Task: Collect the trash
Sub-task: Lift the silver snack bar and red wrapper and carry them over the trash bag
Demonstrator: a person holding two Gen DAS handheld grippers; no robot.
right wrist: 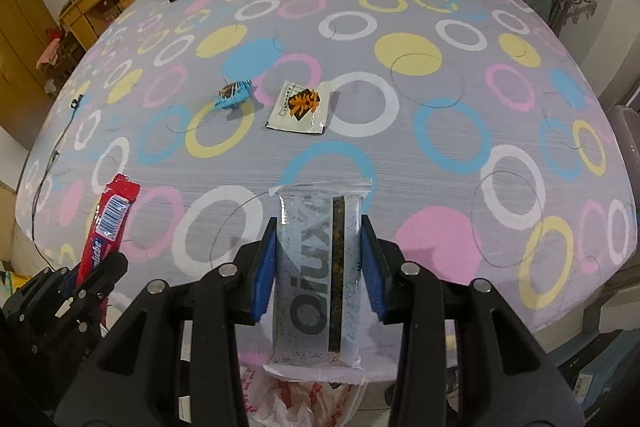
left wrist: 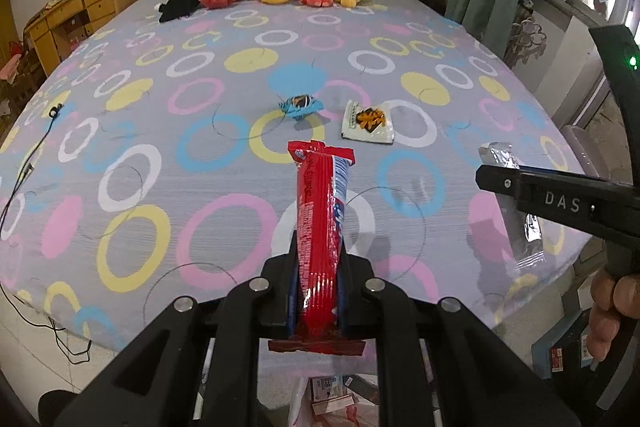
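left tool [left wrist: 318, 291] clamped on red wrapper [left wrist: 318, 223]; right tool [right wrist: 318, 275] pinching clear snack wrapper [right wrist: 316, 267]. both lifted off the bed [right wrist: 400, 155], plastic bag [right wrist: 296, 403] right below the tools. two pieces picked, two left ahead: blue wrapper [right wrist: 234, 94], white sachet [right wrist: 298, 107]. roughly halfway.

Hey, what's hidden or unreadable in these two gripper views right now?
- Plastic bag below the bed edge: contents hidden by the right gripper in the right wrist view.
- Red wrapper: print blurred in the left wrist view.
- White packet: label too small in both views.
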